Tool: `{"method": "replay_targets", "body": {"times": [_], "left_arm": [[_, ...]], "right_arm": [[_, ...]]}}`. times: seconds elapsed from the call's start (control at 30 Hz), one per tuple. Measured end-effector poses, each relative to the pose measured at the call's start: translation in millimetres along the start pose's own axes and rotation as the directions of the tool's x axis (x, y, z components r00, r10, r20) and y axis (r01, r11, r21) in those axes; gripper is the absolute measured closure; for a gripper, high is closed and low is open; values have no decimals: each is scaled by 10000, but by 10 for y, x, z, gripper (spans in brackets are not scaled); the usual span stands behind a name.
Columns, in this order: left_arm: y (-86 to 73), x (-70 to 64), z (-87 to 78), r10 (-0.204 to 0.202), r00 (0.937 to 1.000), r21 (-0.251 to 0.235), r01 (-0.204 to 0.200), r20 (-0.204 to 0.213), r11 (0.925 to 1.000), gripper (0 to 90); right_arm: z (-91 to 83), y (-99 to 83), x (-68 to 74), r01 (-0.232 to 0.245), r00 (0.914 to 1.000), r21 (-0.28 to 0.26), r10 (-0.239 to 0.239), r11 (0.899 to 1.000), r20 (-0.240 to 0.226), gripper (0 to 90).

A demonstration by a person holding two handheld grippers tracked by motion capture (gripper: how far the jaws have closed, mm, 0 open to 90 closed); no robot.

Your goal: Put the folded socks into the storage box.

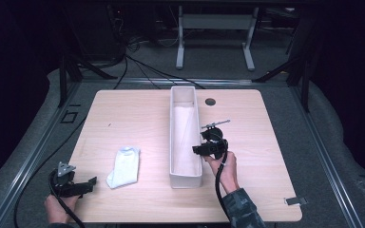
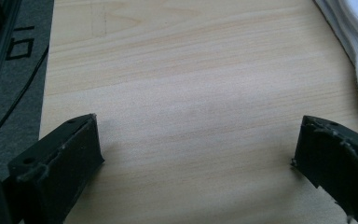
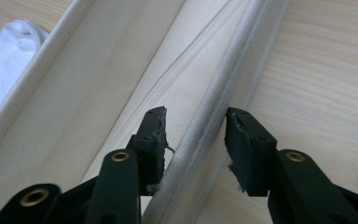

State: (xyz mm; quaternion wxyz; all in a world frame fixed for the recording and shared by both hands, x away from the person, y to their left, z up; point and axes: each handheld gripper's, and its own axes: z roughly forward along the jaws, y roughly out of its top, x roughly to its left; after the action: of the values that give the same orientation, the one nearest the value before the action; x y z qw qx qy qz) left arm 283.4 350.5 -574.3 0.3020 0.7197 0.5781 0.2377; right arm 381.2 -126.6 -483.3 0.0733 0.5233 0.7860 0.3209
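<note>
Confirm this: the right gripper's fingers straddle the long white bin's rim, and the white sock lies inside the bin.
Not quite. The right gripper does straddle the rim of the long white bin, but the white sock lies on the table to the bin's left, outside it. The high view shows this.

Lab-type recording station: light wooden table on grey carpet, bordered by metal floor rails, black cables trailing behind, white desk frame beyond, surroundings dark.
</note>
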Motion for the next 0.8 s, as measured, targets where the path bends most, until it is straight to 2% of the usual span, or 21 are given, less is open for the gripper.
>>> {"method": "replay_targets", "body": {"times": [0.1, 0.17, 0.23, 0.47, 0.5, 0.57, 0.63, 0.7, 0.73, 0.8], "left_arm": [[-1, 0, -1, 17, 10000, 3, -17, 6, 10000, 3], [-2, -1, -2, 11, 10000, 5, -11, -5, 10000, 3], [-1, 0, -1, 12, 10000, 3, -12, 6, 10000, 3], [-2, -2, -3, 9, 10000, 12, -9, -3, 10000, 3], [-2, -2, -3, 8, 10000, 13, -8, -4, 10000, 3], [-2, -2, -3, 6, 10000, 13, -6, -1, 10000, 3], [-2, -2, -3, 10, 10000, 15, -10, 0, 10000, 3], [-1, -1, -3, 9, 10000, 23, -9, 7, 10000, 3], [-1, -1, -3, 7, 10000, 14, -7, 11, 10000, 3], [1, 2, -2, 28, 10000, 25, -28, 16, 10000, 2]], "right_arm": [[54, -11, 51, -16, 9994, 9, 16, 10000, -335, 611], [75, -21, 81, -56, 9998, 21, 56, 10000, -169, 611], [112, -46, 136, -48, 9990, 112, 53, 9999, -444, 584], [87, -98, 357, 429, 9985, 52, -428, 9991, -327, 550], [94, -99, 370, 430, 9981, 66, -427, 9991, -435, 545], [106, -92, 409, 466, 9986, 97, -464, 9989, -256, 534], [126, -85, 418, 477, 9961, 65, -471, 9988, -742, 523], [148, -78, 450, 417, 9969, 42, -413, 9991, -670, 506], [156, -73, 456, 474, 9956, 40, -469, 9989, -814, 497], [137, -68, 462, 500, 9965, -83, -504, 9987, -666, 449]]}}
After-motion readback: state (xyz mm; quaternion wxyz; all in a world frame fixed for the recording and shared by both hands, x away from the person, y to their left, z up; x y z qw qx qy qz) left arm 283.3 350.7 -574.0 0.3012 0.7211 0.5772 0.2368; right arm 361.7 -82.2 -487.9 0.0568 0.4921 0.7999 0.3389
